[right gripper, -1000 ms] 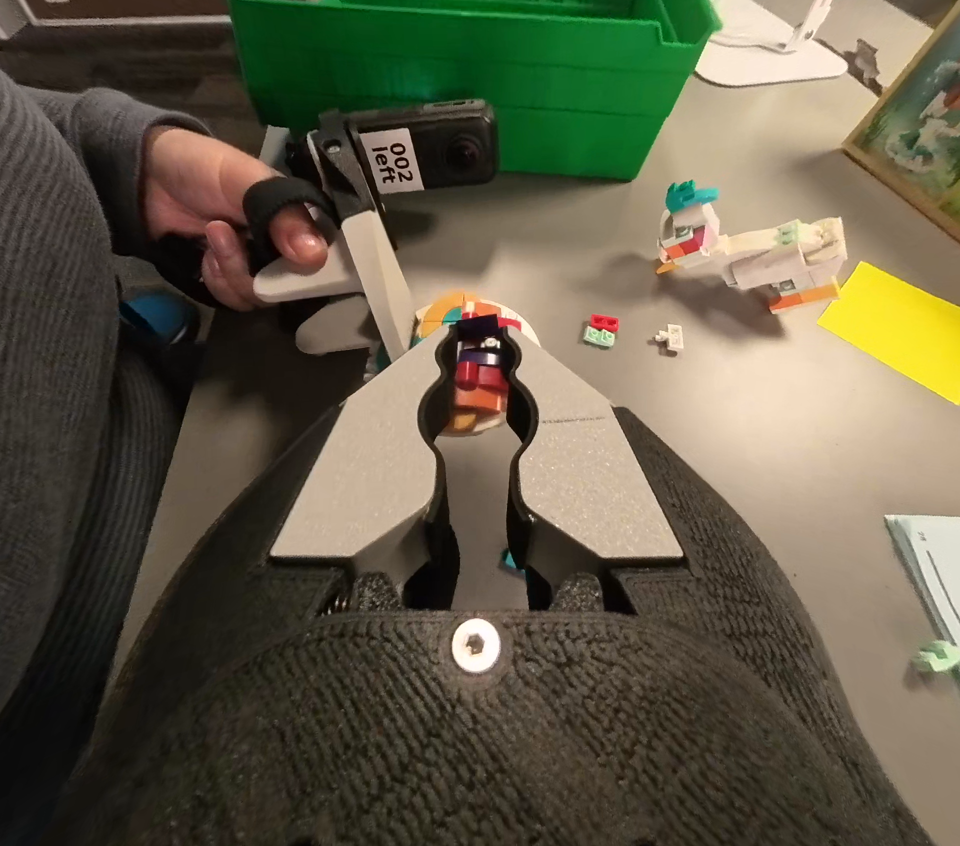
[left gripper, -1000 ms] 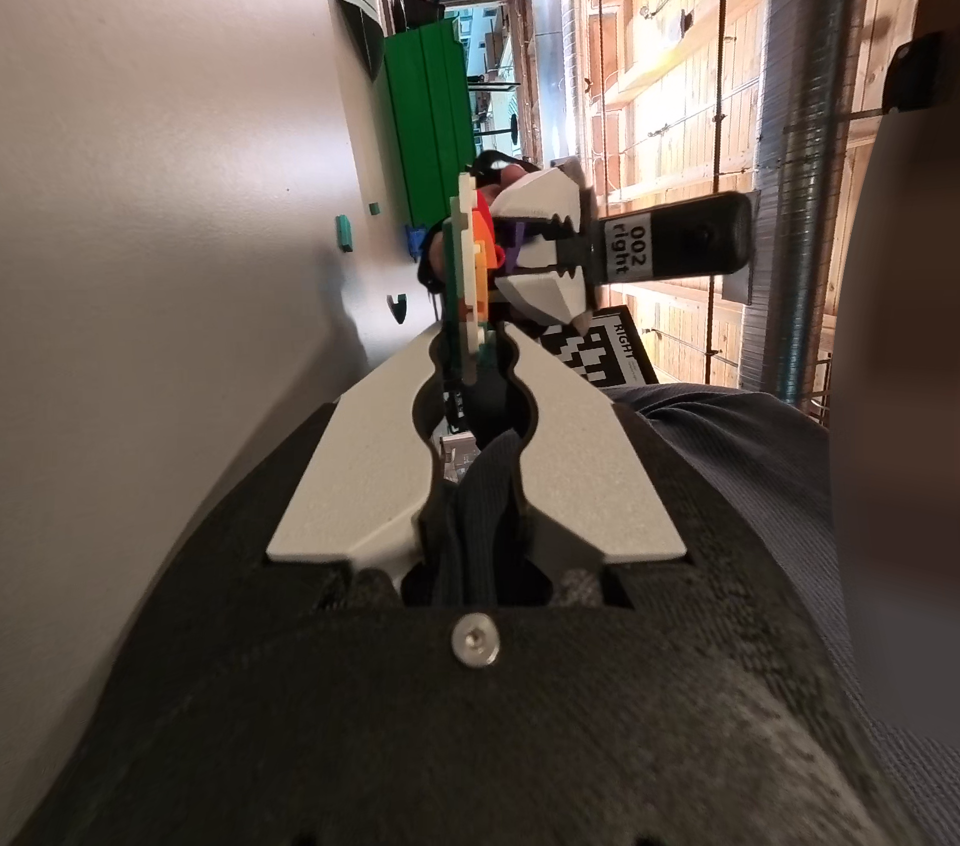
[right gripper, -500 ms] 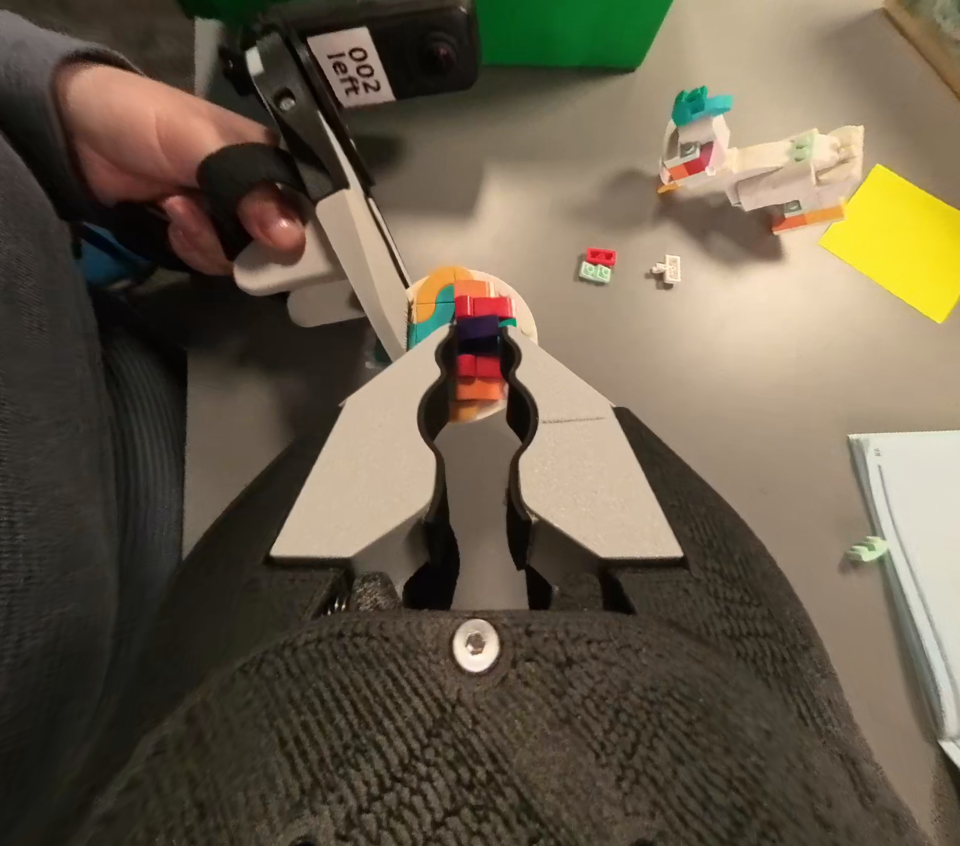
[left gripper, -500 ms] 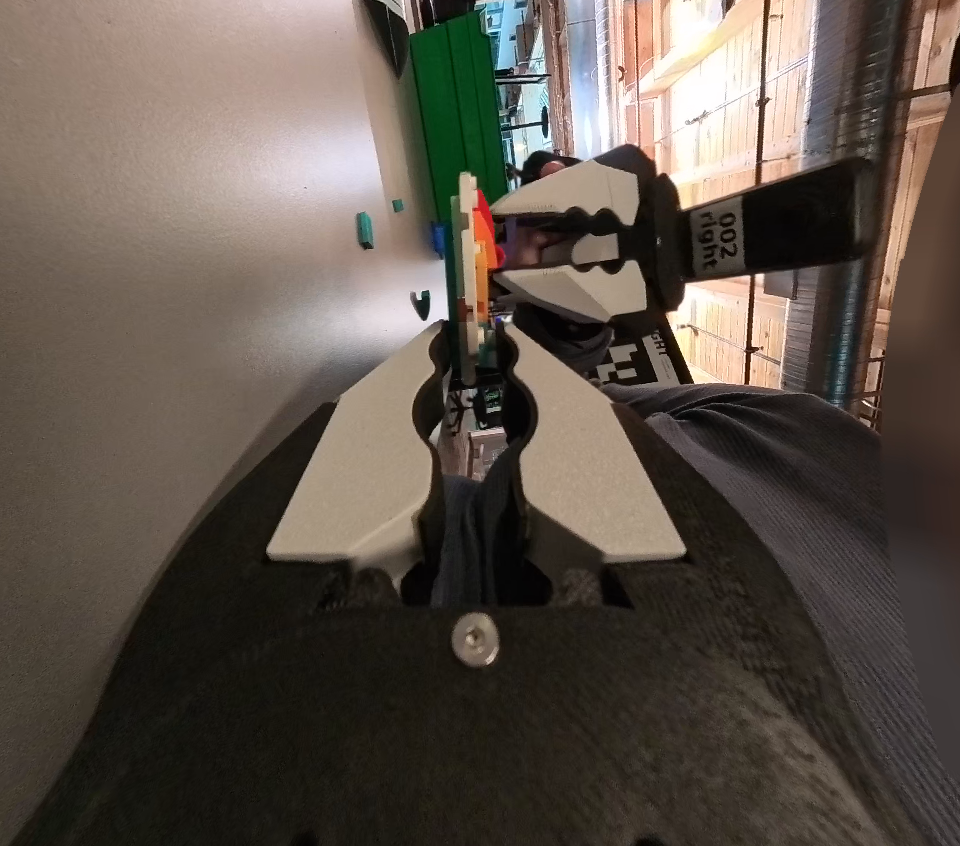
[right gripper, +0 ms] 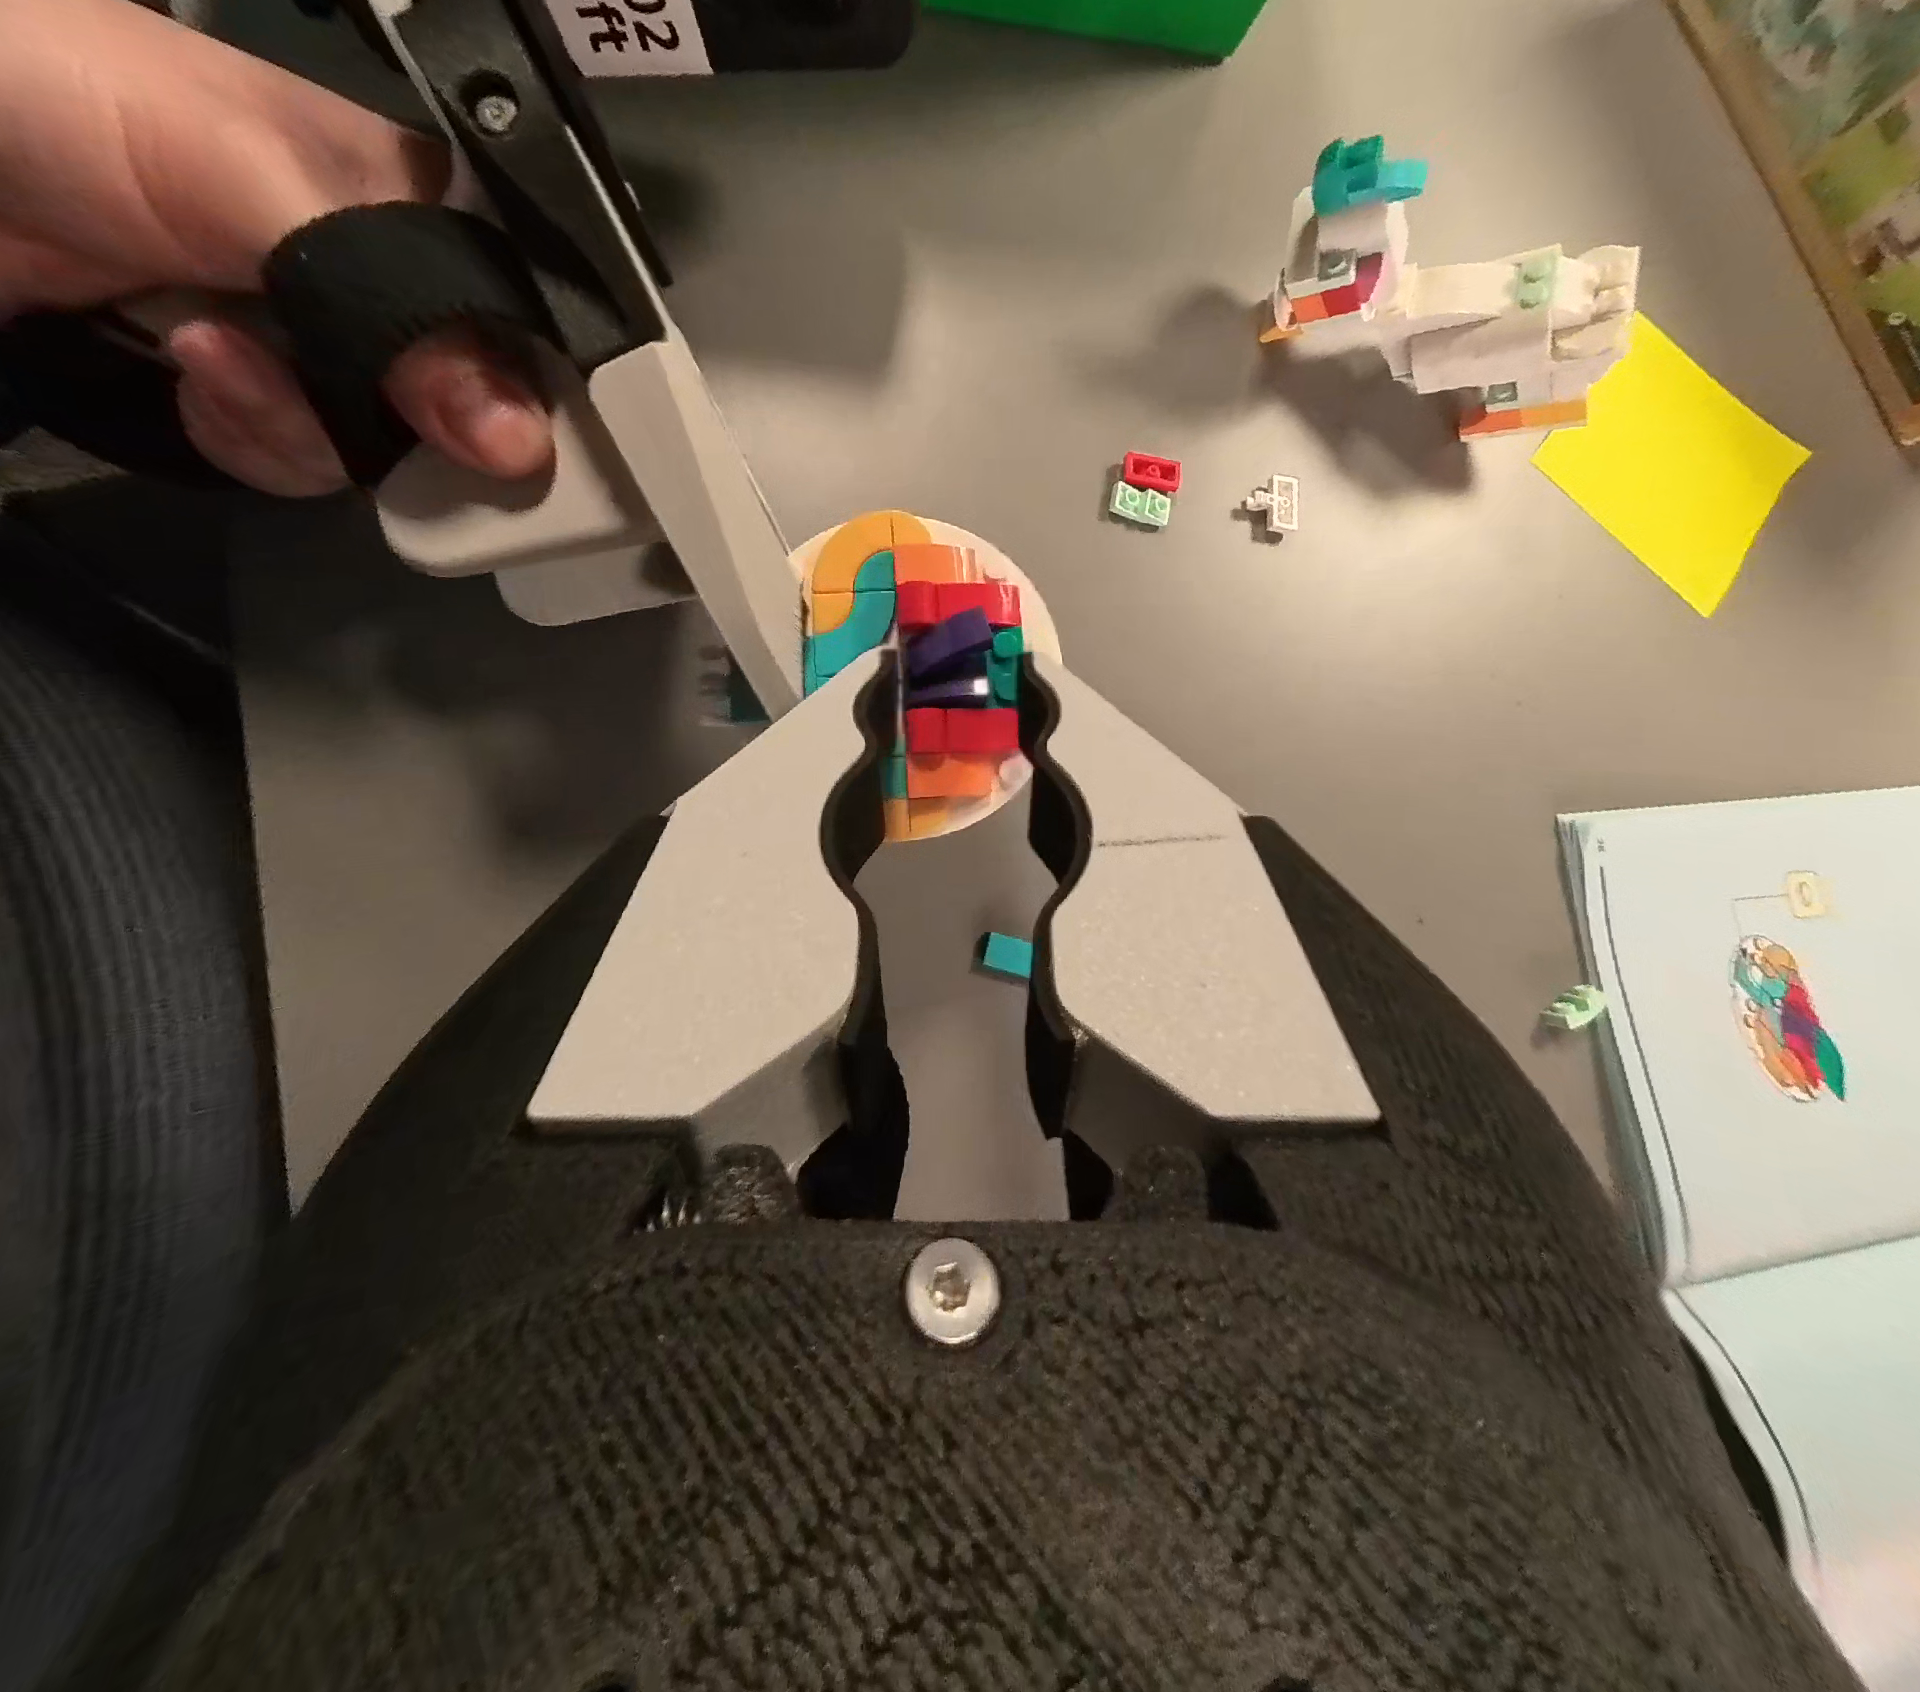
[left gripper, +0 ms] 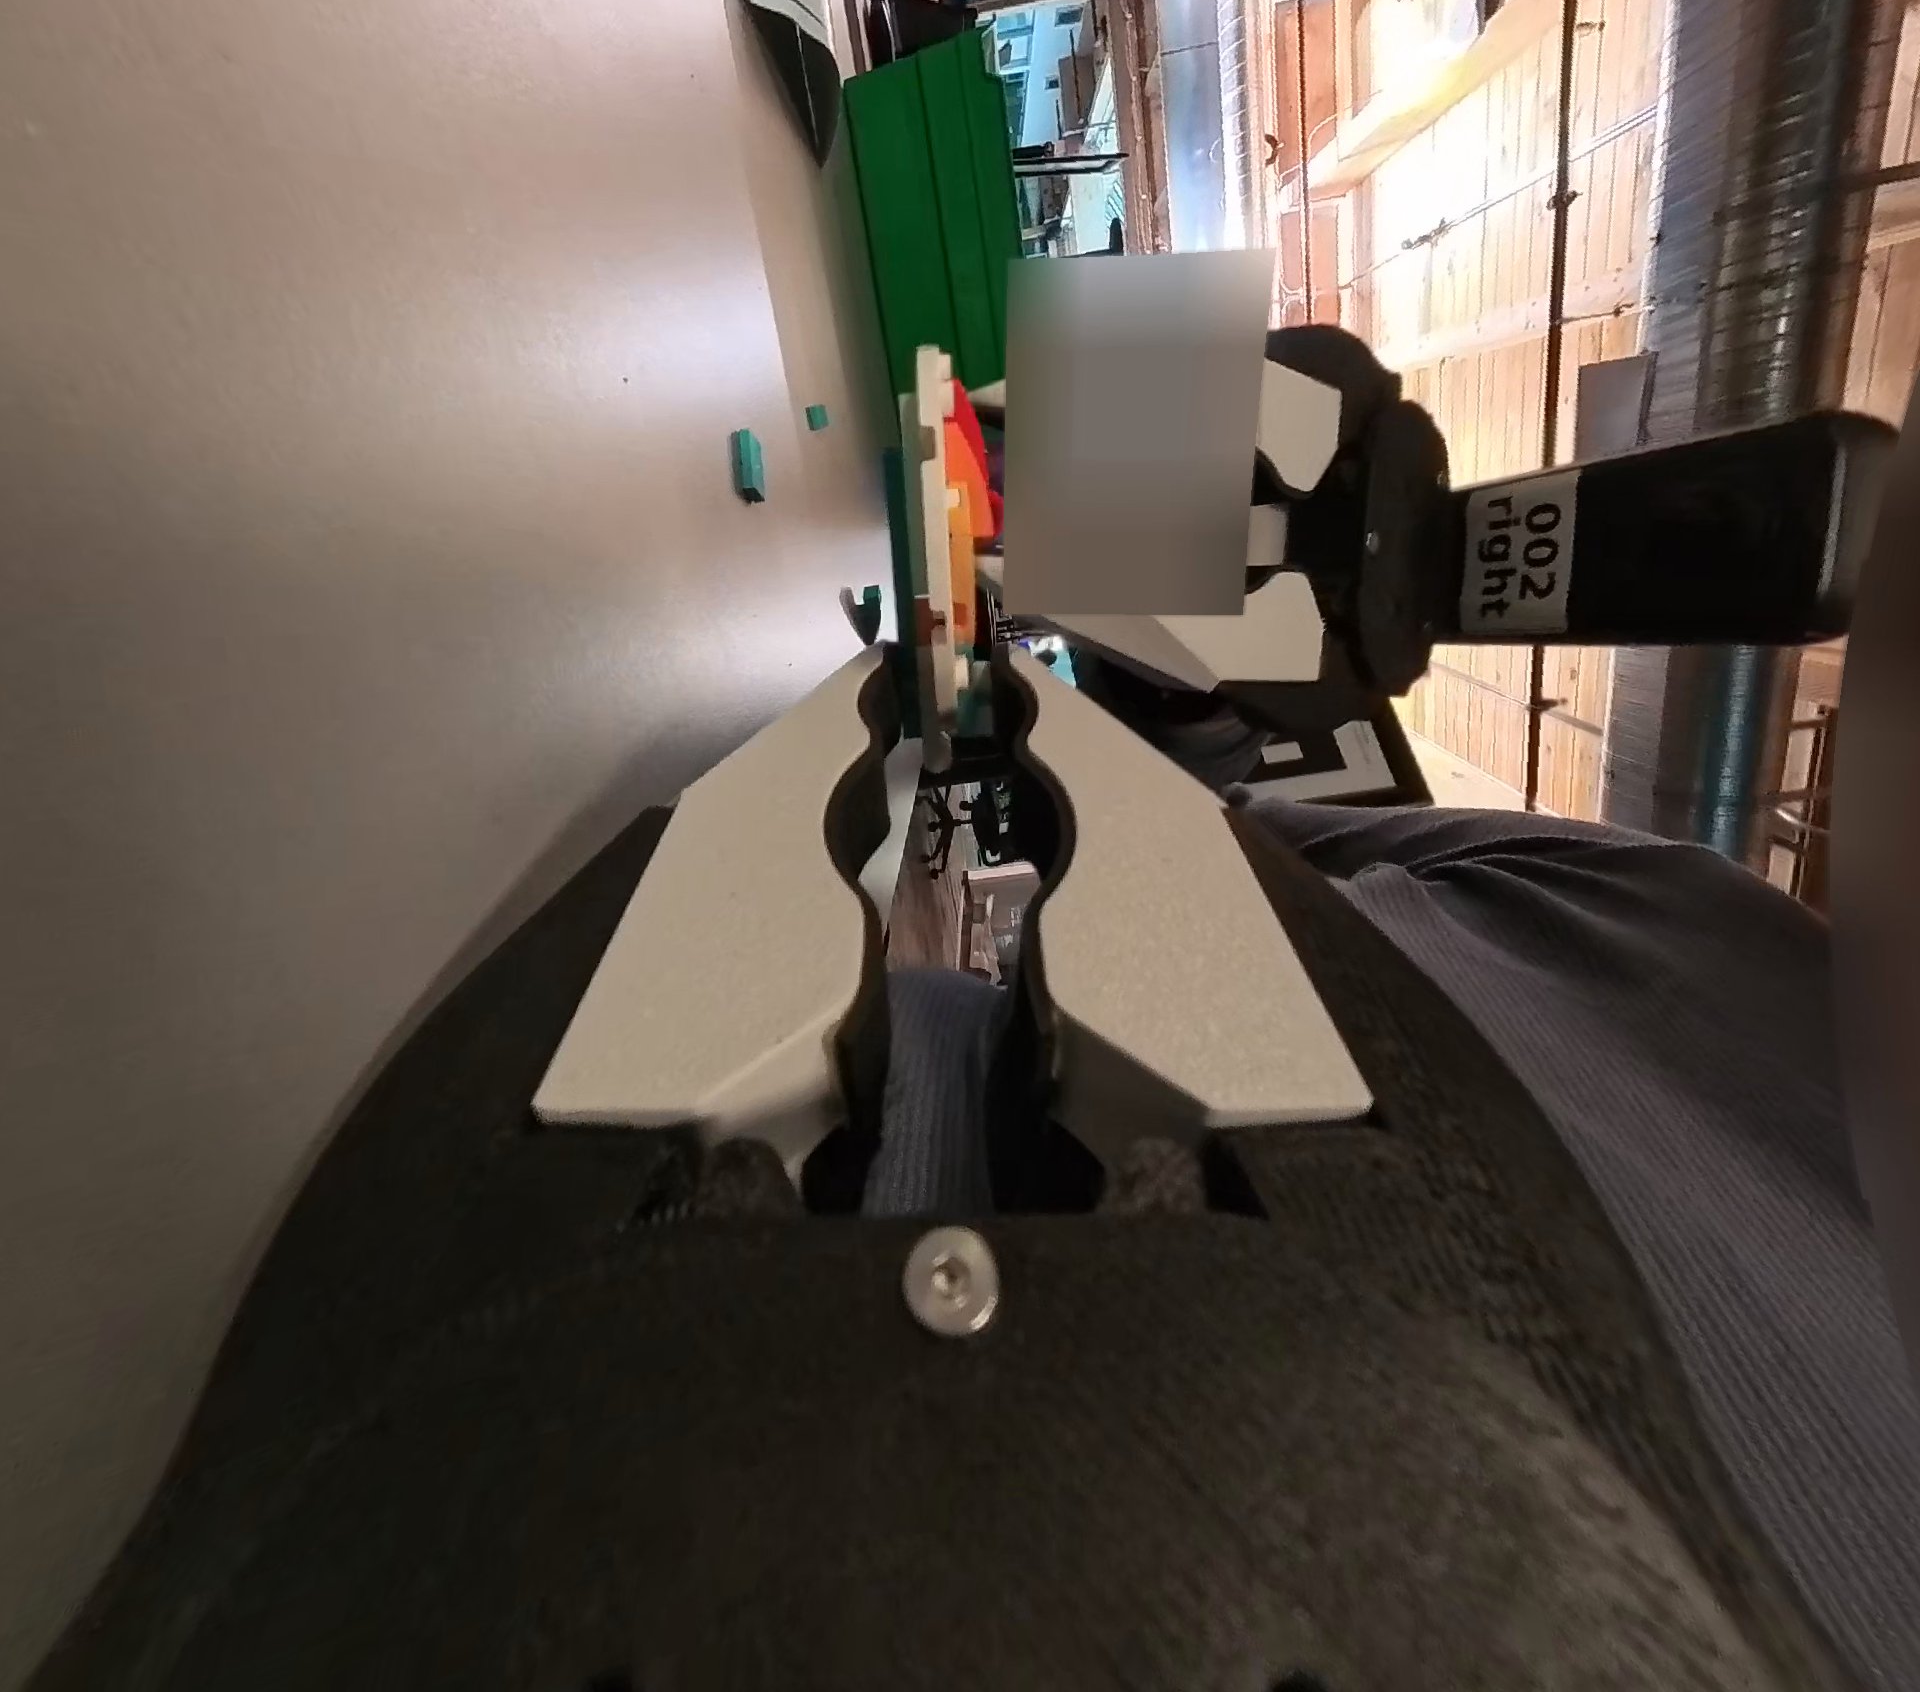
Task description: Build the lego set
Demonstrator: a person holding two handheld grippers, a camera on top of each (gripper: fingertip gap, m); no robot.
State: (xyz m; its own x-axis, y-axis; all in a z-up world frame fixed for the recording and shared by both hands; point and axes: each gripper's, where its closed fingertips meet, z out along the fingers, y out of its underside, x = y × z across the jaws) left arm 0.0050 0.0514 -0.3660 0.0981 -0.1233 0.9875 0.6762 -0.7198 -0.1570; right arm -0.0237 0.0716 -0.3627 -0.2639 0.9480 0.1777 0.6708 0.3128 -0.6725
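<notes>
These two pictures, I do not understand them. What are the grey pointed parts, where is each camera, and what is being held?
There is no robot arm here. A person holds a hand tool with a two-finger claw in each hand, and a camera on each tool looks forward along its grey fingers.

The left wrist view is turned sideways. The left claw pinches the edge of a round lego plate covered with colourful pieces.

The right wrist view looks down on the grey table. The right claw grips the dark purple piece on top of that plate. The person's hand holds the left tool.

On the table lie a white lego bird, small loose bricks, a yellow paper and an instruction booklet.
</notes>
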